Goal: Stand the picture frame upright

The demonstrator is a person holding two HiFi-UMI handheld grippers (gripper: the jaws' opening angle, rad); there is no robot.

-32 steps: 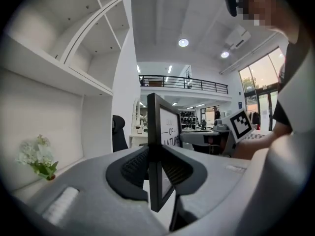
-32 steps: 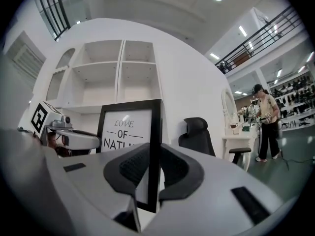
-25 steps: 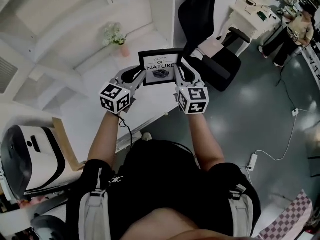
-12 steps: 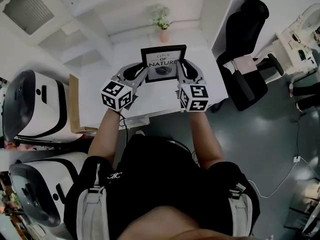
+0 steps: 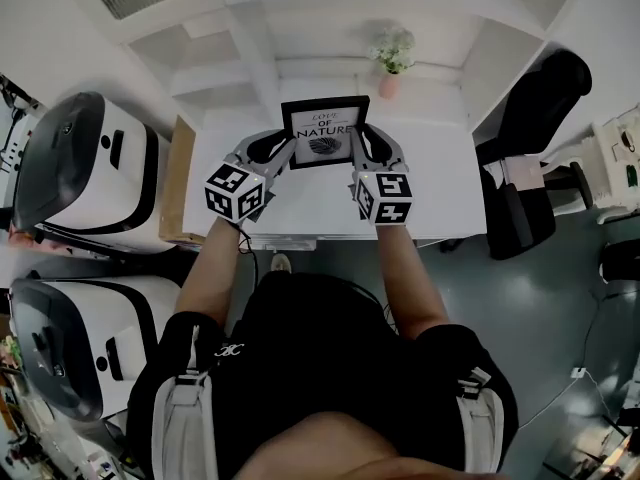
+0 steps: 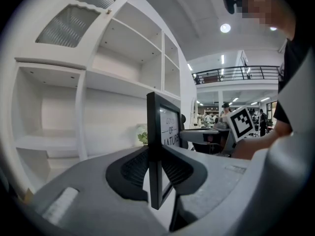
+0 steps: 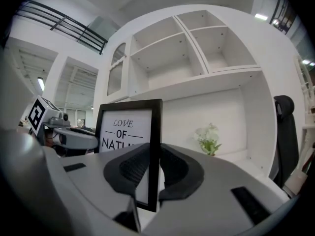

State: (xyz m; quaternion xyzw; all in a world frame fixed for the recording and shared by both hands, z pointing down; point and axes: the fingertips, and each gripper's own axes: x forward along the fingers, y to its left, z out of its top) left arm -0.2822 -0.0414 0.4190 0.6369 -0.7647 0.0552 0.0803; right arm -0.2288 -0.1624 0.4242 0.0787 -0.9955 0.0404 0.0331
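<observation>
A black picture frame (image 5: 323, 133) with a white print reading "LOVE OF NATURE" is held upright above the white desk (image 5: 440, 193), facing me. My left gripper (image 5: 285, 150) is shut on the frame's left edge (image 6: 155, 151). My right gripper (image 5: 357, 148) is shut on the frame's right edge (image 7: 154, 151). In both gripper views the black pads press on the thin frame edge from both sides. The frame's lower edge is hidden, so whether it touches the desk is unclear.
A small pink vase with white flowers (image 5: 392, 60) stands at the desk's back right, also seen as the flowers (image 7: 208, 137). White shelving (image 5: 250, 38) rises behind the desk. White machines (image 5: 75, 173) stand left, a black office chair (image 5: 530, 128) right.
My head view has swung, so the desk and shelving now sit centred and the chair has shifted right. Both grippers still hold the frame in the same way.
</observation>
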